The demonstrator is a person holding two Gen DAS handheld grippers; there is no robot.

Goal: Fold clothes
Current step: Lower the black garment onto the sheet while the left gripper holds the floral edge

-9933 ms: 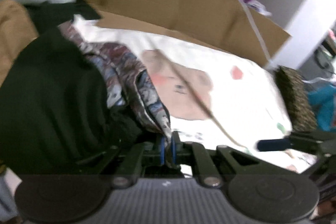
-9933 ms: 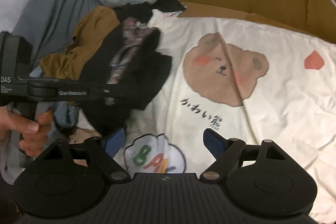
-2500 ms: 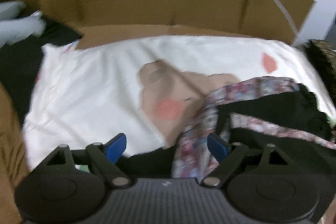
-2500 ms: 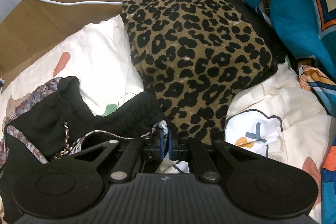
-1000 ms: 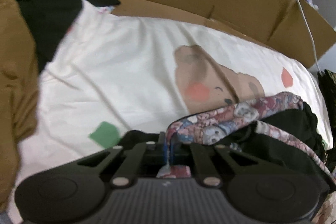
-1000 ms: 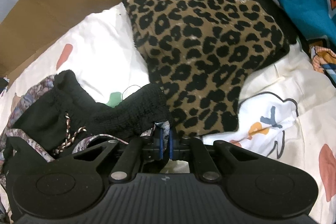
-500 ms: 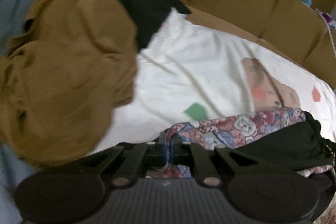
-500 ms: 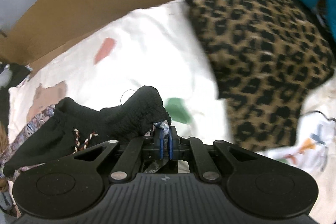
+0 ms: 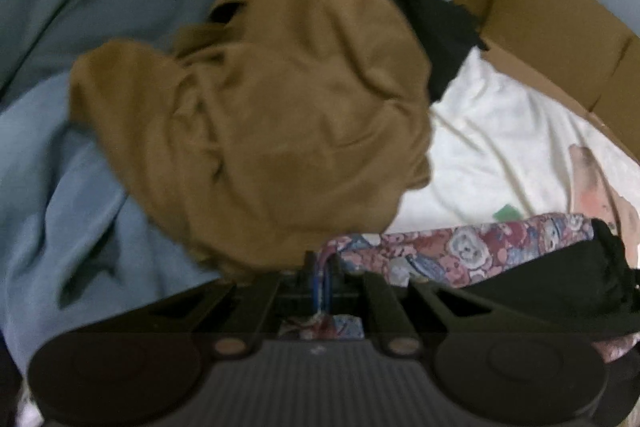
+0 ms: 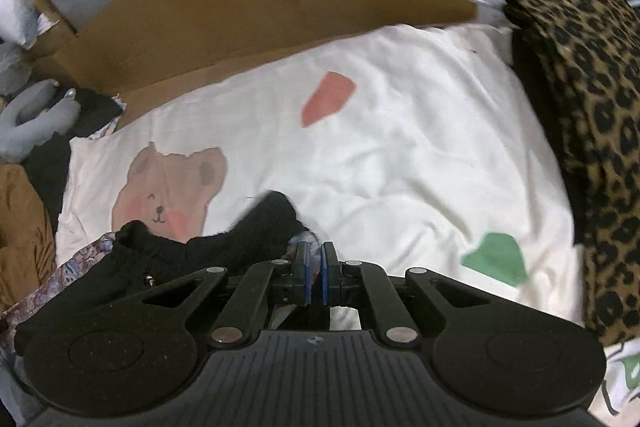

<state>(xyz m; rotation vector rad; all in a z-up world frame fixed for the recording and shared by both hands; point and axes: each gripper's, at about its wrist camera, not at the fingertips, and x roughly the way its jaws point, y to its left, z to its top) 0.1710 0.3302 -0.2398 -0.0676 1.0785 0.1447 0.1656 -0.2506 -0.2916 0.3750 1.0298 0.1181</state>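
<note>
Both grippers carry one garment between them, a black piece with a floral patterned lining (image 9: pixel 460 251), stretched across the cream bear-print sheet (image 10: pixel 400 155).

Left gripper (image 9: pixel 323 277): jaws pinched fully together on a patterned edge of the garment, fabric running off from the pads toward the bear-print sheet. The gripper hangs over the rumpled brown garment (image 9: pixel 280 99), which lies at the sheet's edge on top of pale blue bedding (image 9: pixel 60 207).

Right gripper (image 10: pixel 314 277): jaws nearly closed, a thin fold of cloth clamped between the blue pads. The black ribbed waistband (image 10: pixel 256 227) bunches just beside the fingertips, on the bear-face side of the sheet. The folded leopard-print cloth (image 10: pixel 580 99) lies at the sheet's far side, well apart from the held garment.

Judgement, step in hand: spreading the garment out before the first fold. To do it well, keep both pinches firm, hold the two grippers level with each other and draw them apart until the edge between them runs taut, with no sag or twist. Lay it on the bare middle of the bear-print sheet, clear of the brown garment; the left end now hangs over that heap and could snag or drag it. Lower the free hem first, then release.
</note>
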